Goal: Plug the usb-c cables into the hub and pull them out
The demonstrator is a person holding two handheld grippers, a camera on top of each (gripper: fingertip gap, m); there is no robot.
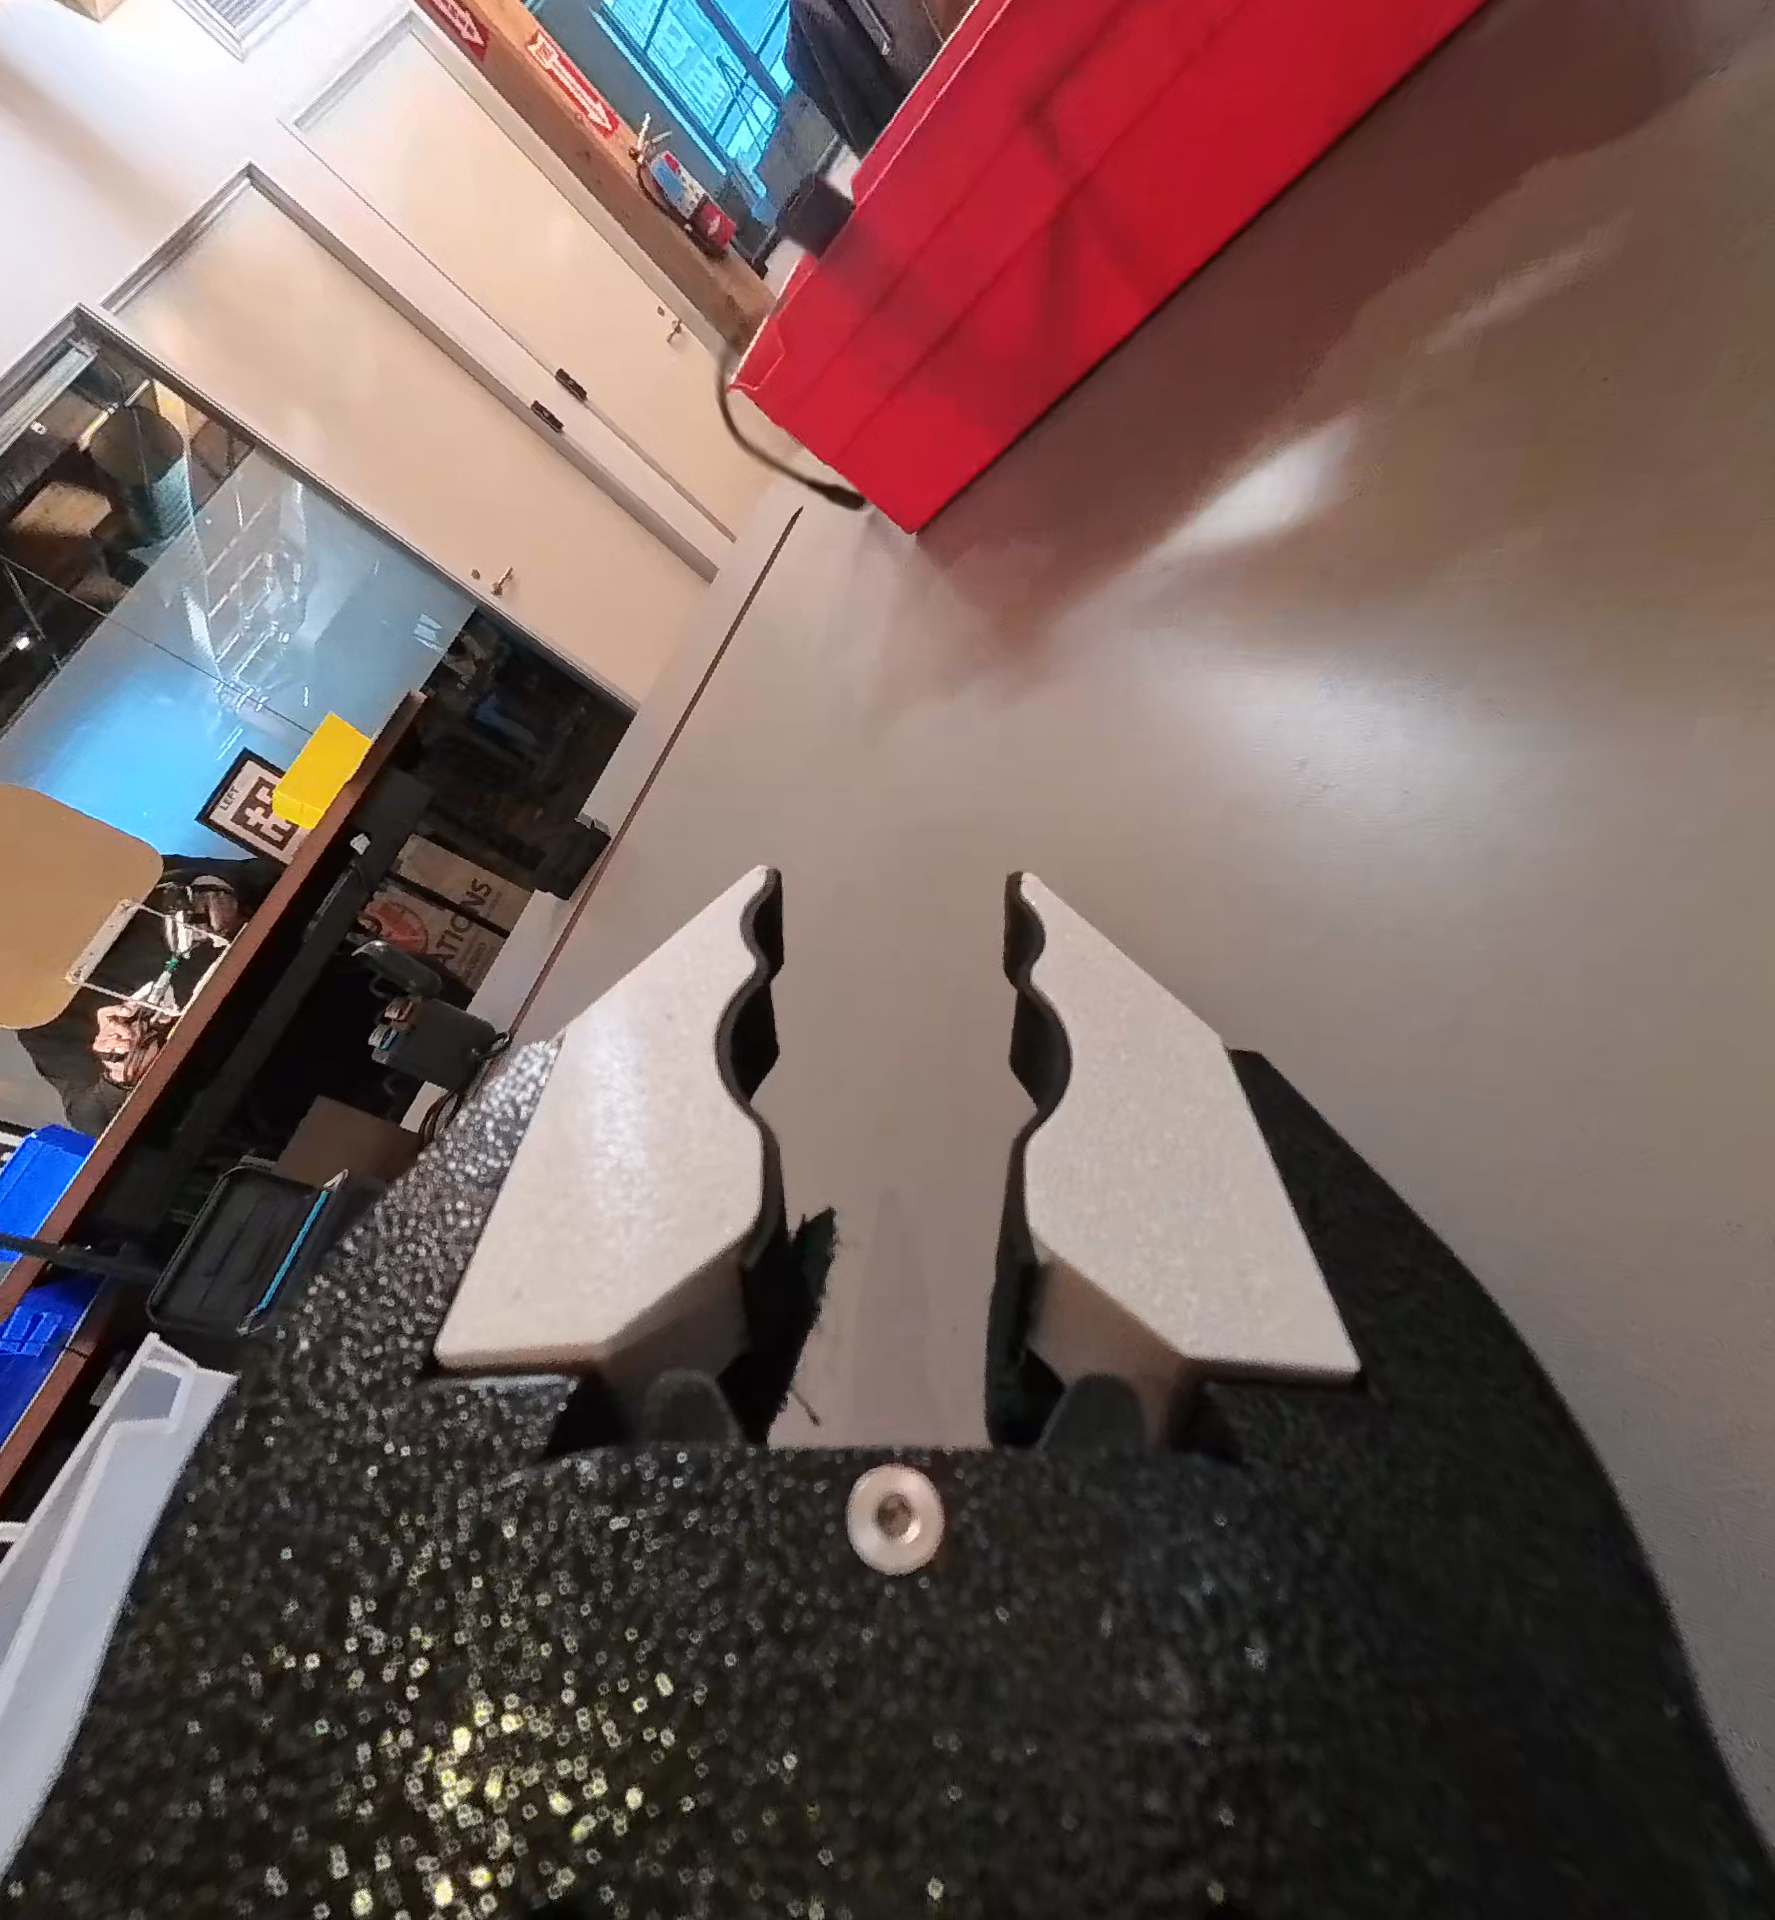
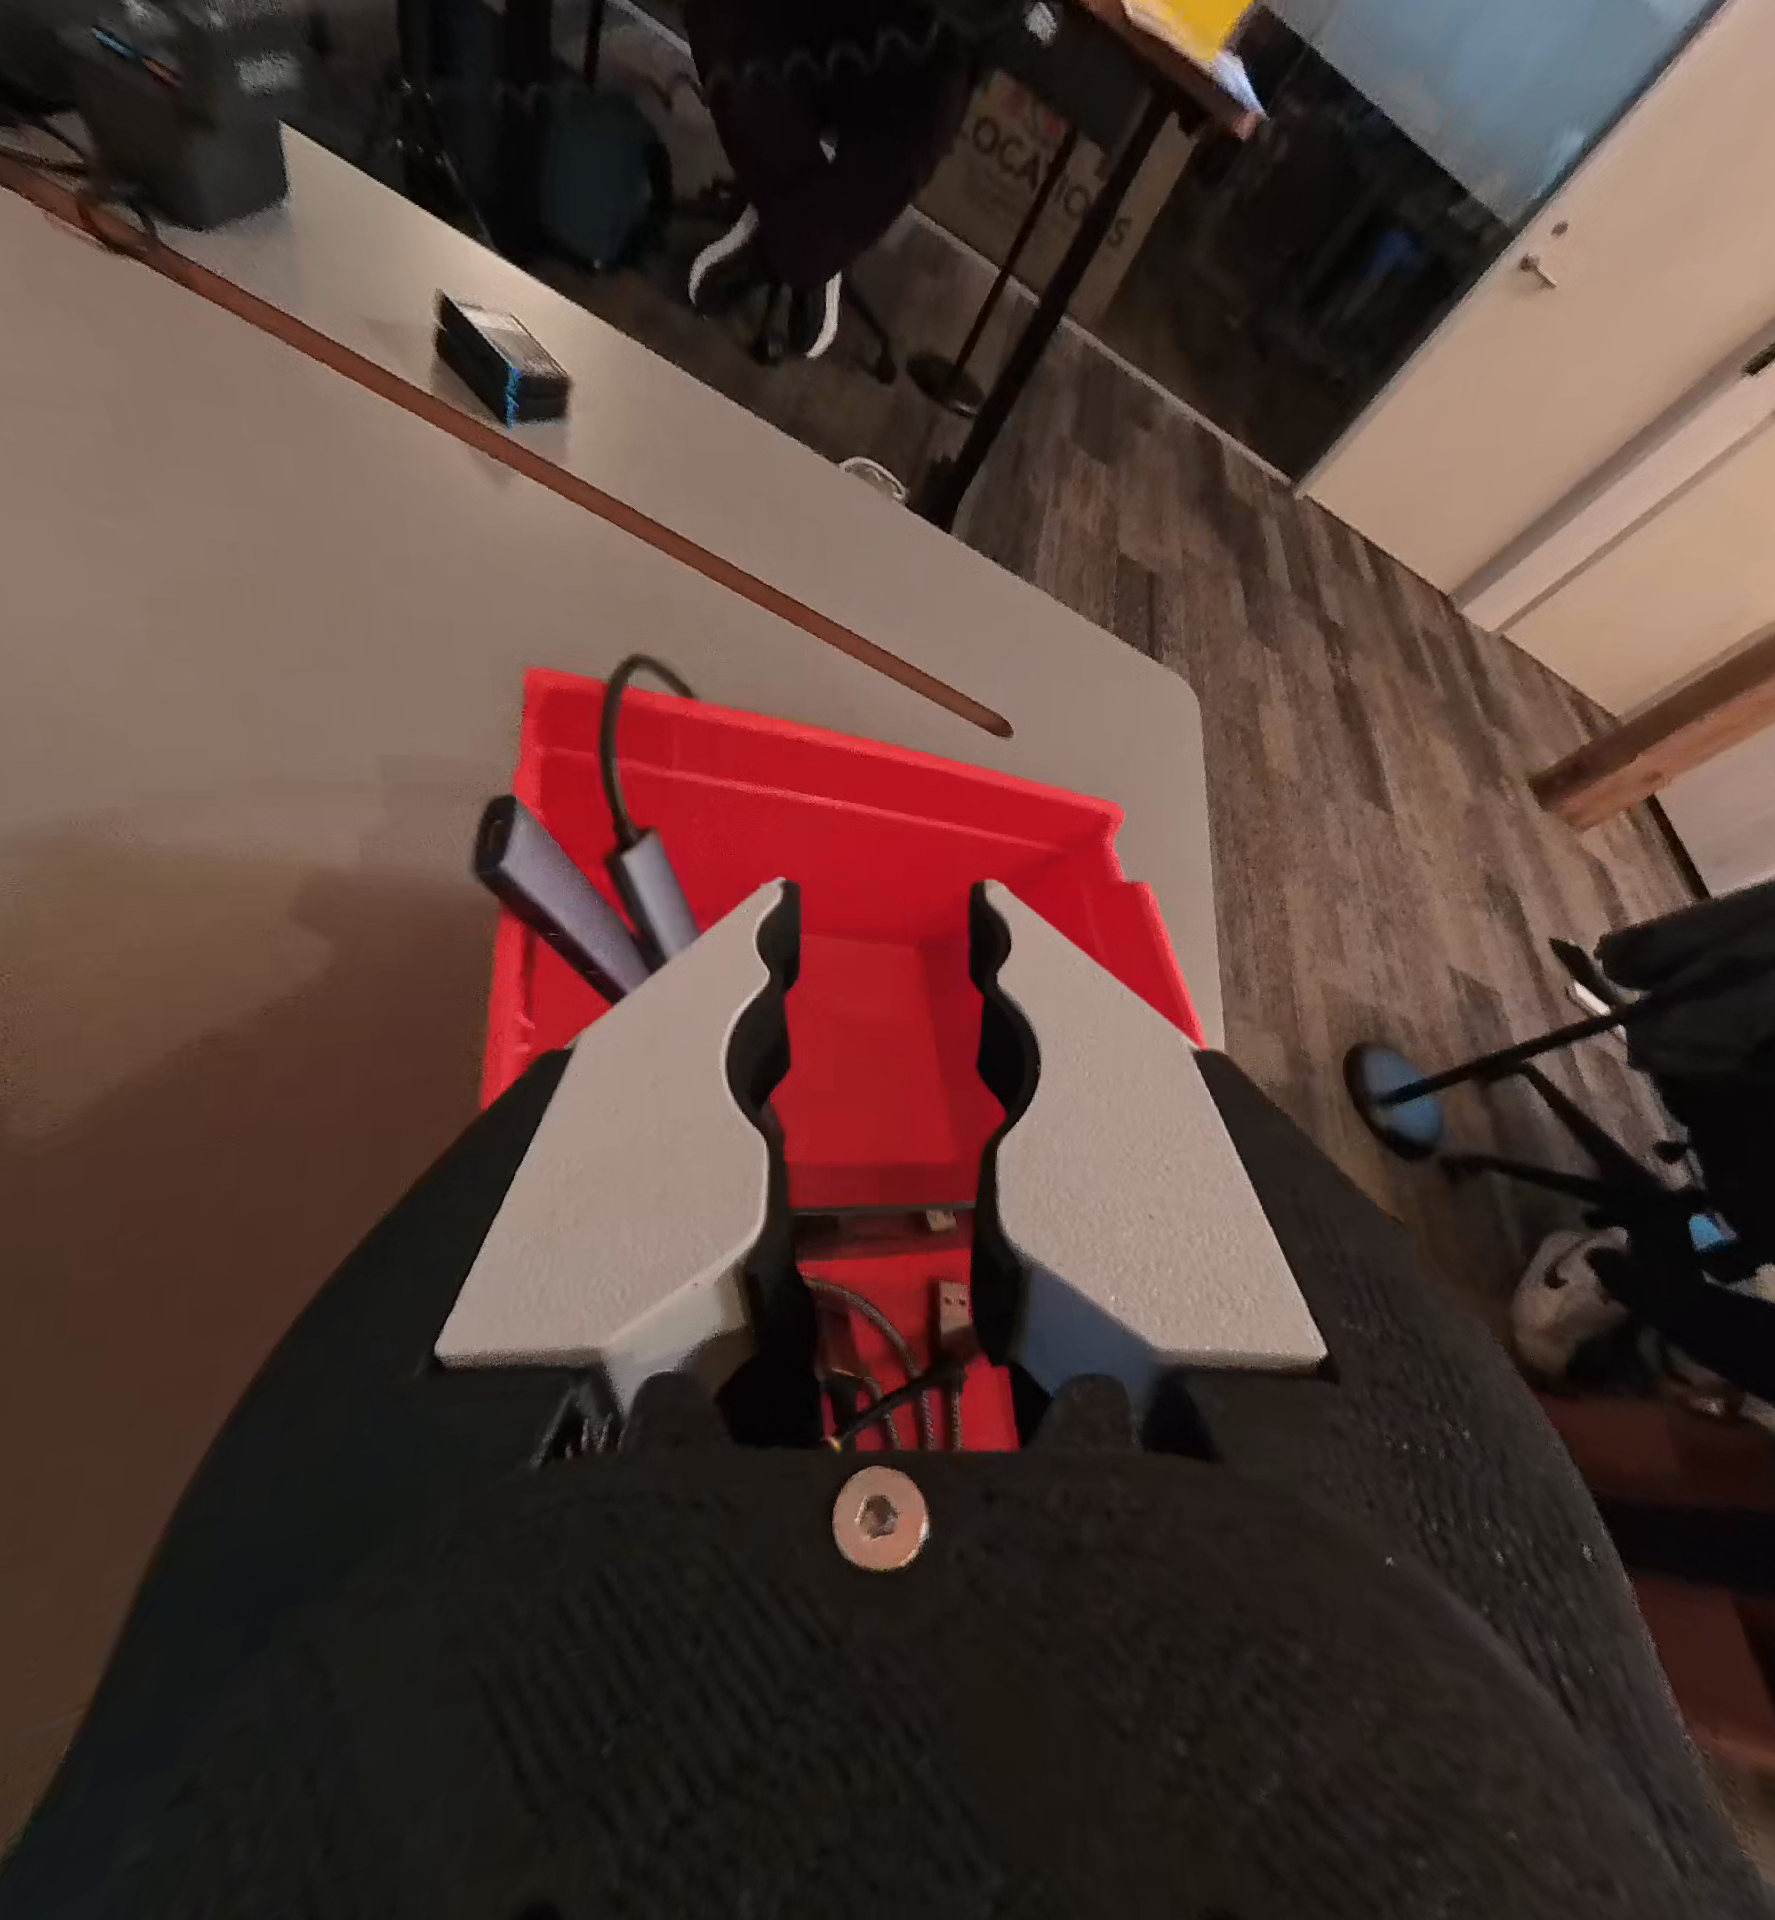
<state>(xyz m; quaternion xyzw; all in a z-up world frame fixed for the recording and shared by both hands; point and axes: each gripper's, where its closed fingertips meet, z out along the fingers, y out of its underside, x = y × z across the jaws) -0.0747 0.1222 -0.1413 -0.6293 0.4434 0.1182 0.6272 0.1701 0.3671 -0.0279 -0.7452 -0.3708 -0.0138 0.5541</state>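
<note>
On grey table: red bin (near corner); carpet floor beyond.

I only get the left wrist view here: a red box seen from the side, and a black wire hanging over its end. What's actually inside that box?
Observer: The right wrist view looks down into the red bin. A grey hub leans against its left wall, one end poking above the rim.
Operator: And that wire?
Observer: It is the hub's own black lead, arching up from a second, slimmer grey piece beside the hub.
Operator: Any cables to plug in?
Observer: Yes, braided cables lie in the bin's near end, one metal plug showing.
Operator: Is the other gripper holding anything?
Observer: No, the right gripper hangs open and empty above the bin.
</note>
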